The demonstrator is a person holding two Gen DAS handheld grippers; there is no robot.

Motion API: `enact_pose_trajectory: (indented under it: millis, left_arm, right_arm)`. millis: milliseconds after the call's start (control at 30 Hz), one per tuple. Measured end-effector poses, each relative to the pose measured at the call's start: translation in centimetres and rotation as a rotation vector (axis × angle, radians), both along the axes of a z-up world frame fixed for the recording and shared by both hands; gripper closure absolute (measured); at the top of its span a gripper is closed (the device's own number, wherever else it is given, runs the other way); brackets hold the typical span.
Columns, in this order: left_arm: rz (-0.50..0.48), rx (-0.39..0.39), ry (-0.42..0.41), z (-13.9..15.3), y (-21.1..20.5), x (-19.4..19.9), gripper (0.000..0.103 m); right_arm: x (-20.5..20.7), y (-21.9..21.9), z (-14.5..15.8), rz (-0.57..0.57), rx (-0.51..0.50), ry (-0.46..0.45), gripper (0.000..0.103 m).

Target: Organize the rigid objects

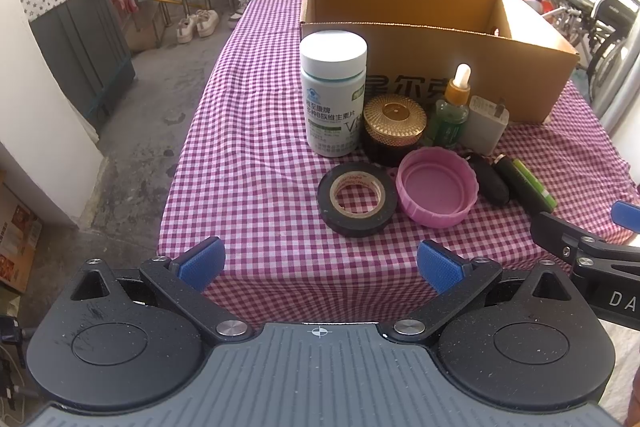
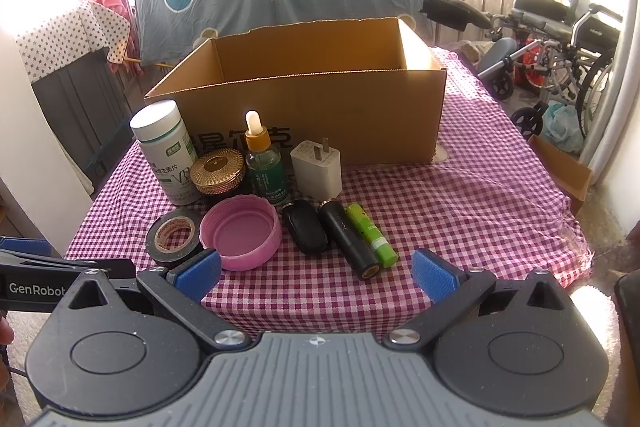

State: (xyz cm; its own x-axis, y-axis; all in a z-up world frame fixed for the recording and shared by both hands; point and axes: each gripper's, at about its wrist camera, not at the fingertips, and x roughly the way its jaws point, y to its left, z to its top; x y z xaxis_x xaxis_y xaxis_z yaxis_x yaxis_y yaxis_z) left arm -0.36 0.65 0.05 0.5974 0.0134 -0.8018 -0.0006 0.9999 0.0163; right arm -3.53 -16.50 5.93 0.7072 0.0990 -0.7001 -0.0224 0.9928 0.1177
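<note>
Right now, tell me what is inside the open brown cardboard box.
The open brown cardboard box shows only bare inner walls in both views; nothing rises above its rim. Its floor is hidden behind the front wall, so low items cannot be ruled out.

An open cardboard box [image 2: 312,107] stands on the checked cloth; before it cluster a white bottle [image 2: 166,151], gold-lidded jar [image 2: 218,173], dropper bottle [image 2: 266,163], charger [image 2: 318,169], tape roll [image 2: 174,235] and pink cap [image 2: 240,233].

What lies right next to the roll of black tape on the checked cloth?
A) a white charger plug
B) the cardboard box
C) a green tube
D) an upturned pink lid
D: the pink lid lies open side up directly beside the black tape roll, in the front row.
</note>
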Motion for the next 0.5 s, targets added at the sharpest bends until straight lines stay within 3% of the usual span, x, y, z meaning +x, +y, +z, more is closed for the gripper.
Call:
enact_pose_trajectory:
  millis: [500]
  left_arm:
    - [-0.002, 0.003, 0.005, -0.07, -0.07, 0.05, 0.0]
  right_arm:
    - [0.17, -0.26, 0.0, -0.007, 0.004, -0.002, 0.0]
